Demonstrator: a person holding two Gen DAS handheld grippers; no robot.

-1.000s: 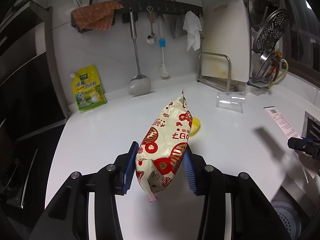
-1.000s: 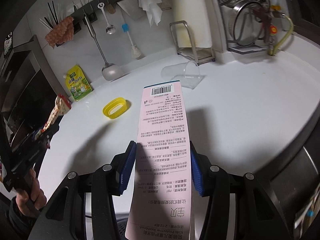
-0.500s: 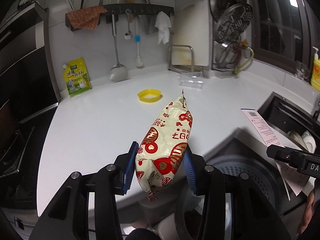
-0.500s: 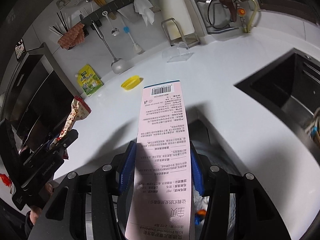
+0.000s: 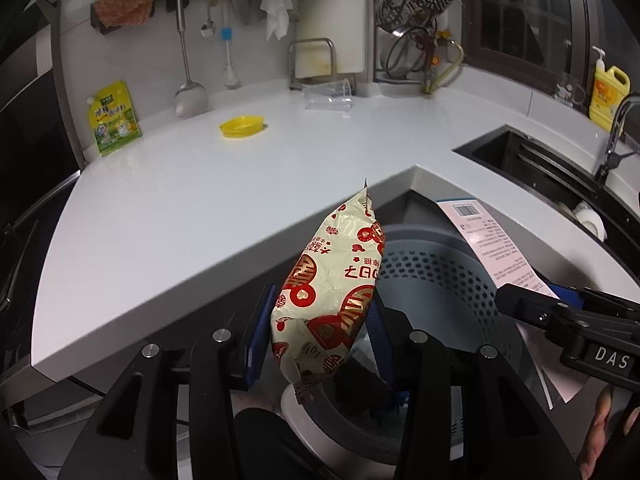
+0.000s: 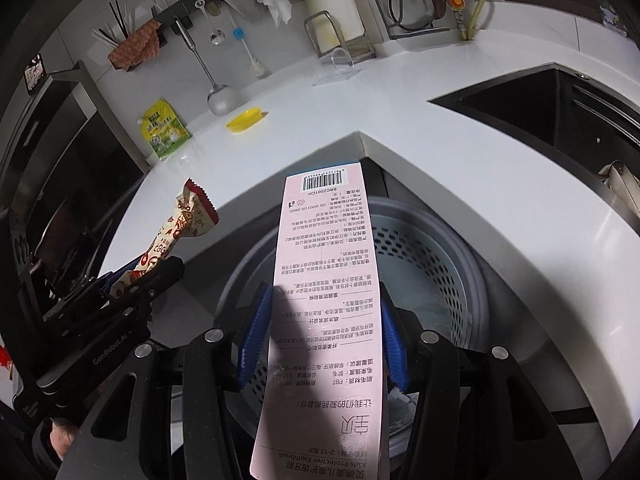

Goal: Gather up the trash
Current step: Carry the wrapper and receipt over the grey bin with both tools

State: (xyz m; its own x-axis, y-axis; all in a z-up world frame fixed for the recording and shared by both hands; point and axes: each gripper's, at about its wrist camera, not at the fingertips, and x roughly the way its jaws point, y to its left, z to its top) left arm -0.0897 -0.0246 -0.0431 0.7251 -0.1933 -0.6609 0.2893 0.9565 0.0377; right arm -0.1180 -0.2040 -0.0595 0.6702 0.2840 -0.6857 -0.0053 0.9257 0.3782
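Note:
My left gripper point(image 5: 320, 332) is shut on a cream and red snack wrapper point(image 5: 332, 288), held over the rim of a grey perforated trash bin point(image 5: 436, 276) below the counter edge. My right gripper point(image 6: 322, 332) is shut on a long pink toothbrush package card point(image 6: 324, 300), held above the same bin point(image 6: 424, 256). The wrapper point(image 6: 188, 220) and left gripper point(image 6: 132, 280) show at the left of the right wrist view. The card point(image 5: 492, 248) and right gripper point(image 5: 560, 312) show at the right of the left wrist view.
On the white counter point(image 5: 180, 200) lie a yellow lid point(image 5: 242, 126), a clear plastic cup point(image 5: 328, 96) on its side and a yellow-green pouch point(image 5: 114, 118) against the wall. A black sink point(image 5: 560, 176) lies to the right. Utensils hang on the wall rail.
Both grippers have pulled back from over the counter and now hang over the trash bin, each still holding its item.

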